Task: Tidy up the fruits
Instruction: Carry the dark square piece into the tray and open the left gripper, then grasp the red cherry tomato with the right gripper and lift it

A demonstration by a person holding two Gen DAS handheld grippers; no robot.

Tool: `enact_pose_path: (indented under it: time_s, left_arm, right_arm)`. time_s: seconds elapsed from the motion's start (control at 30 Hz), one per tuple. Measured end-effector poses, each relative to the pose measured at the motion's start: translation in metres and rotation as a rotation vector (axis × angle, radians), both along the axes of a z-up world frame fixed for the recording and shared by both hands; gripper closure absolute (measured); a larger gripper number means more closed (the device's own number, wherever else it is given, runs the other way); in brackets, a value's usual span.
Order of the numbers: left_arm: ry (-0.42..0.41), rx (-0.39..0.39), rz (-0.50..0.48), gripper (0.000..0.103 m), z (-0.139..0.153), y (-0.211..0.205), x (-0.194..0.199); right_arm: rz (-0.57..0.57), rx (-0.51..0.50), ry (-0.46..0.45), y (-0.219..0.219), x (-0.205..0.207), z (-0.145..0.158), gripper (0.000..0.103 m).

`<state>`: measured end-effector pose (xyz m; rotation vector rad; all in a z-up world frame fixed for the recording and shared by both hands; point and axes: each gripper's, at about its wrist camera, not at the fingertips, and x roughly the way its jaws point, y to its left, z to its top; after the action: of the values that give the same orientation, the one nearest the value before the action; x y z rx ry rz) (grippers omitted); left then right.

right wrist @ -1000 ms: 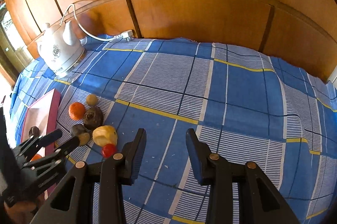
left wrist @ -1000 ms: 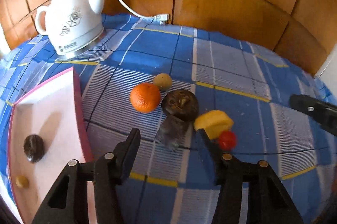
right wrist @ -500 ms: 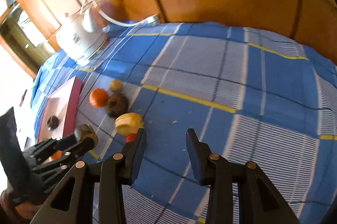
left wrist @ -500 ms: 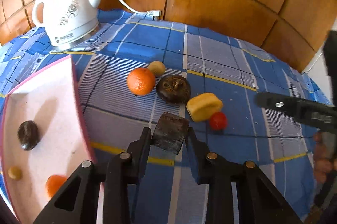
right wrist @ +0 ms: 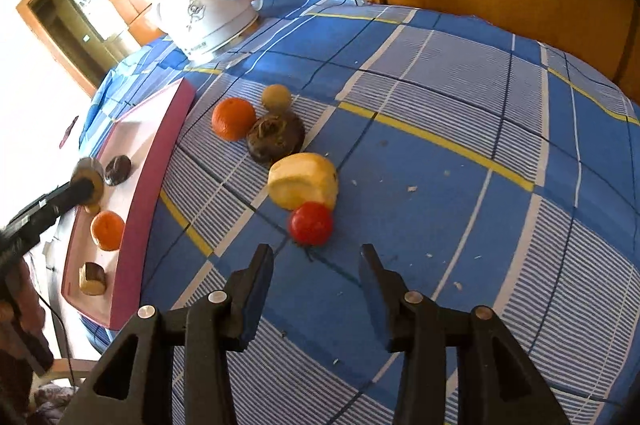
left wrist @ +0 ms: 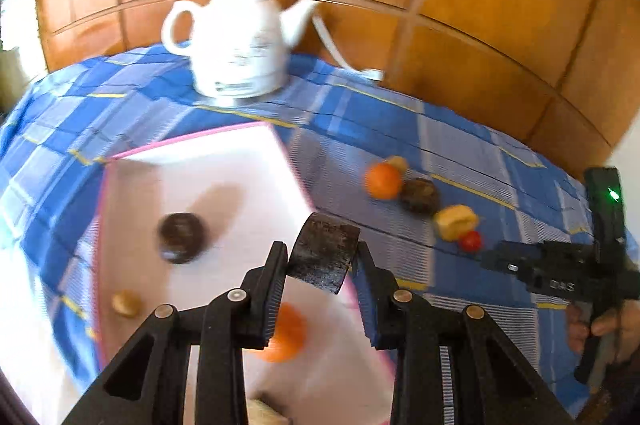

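My left gripper (left wrist: 322, 259) is shut on a dark brown cut fruit piece (left wrist: 323, 252) and holds it above the right edge of the pink-rimmed white tray (left wrist: 224, 161). The tray holds a dark round fruit (left wrist: 181, 237), a small tan fruit (left wrist: 126, 303) and an orange (left wrist: 285, 335). My right gripper (right wrist: 316, 261) is open and empty, just short of a red tomato (right wrist: 311, 223). Behind the tomato lie a yellow fruit (right wrist: 303, 180), a dark brown fruit (right wrist: 275, 135), an orange (right wrist: 233, 118) and a small tan fruit (right wrist: 276, 97).
A white electric kettle (left wrist: 236, 41) with a cord stands at the back of the blue checked cloth (right wrist: 460, 97), against a wooden wall. In the right wrist view the tray (right wrist: 160, 129) lies at the cloth's left edge and also holds a cut brown piece (right wrist: 92, 279).
My left gripper closed on the dark fruit piece, lifted it and swung left over the tray. My right gripper moved forward and down toward the tomato, still open.
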<state>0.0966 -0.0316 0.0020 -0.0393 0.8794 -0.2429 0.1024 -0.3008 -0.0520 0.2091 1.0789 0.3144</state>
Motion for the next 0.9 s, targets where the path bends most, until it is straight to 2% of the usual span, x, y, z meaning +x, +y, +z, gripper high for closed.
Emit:
enact_pose_path:
  time_s: [0.27, 0.37, 0.43, 0.47, 0.5, 0.63, 0.77, 0.9]
  left_arm:
    - [-0.028, 0.114, 0.127, 0.069, -0.009, 0.052, 0.027]
    - [-0.012, 0.141, 0.178, 0.069, -0.015, 0.065, 0.038]
    - [-0.013, 0.136, 0.203, 0.065, -0.015, 0.069, 0.039]
    - [-0.021, 0.137, 0.21, 0.059, -0.014, 0.069, 0.036]
    - [-0.029, 0.137, 0.214, 0.057, -0.011, 0.068, 0.032]
    - [-0.053, 0.115, 0.205, 0.054, -0.006, 0.056, 0.013]
    - [-0.058, 0.079, 0.185, 0.051, -0.001, 0.042, -0.003]
    - [-0.069, 0.075, 0.152, 0.049, 0.001, 0.027, -0.019]
  right_arm:
    - [0.024, -0.015, -0.025, 0.016, 0.008, 0.002, 0.059]
    - [0.036, -0.038, -0.036, 0.024, 0.014, -0.001, 0.059]
    - [0.036, -0.06, -0.035, 0.026, 0.018, -0.005, 0.063]
    - [0.036, -0.069, -0.035, 0.025, 0.018, -0.007, 0.073]
    - [0.034, -0.082, -0.032, 0.023, 0.019, -0.009, 0.077]
    - [0.047, -0.117, -0.037, 0.024, 0.019, -0.007, 0.077]
    - [0.073, -0.113, -0.022, 0.028, 0.017, -0.008, 0.077]
    - [0.075, -0.118, -0.019, 0.029, 0.017, -0.009, 0.077]
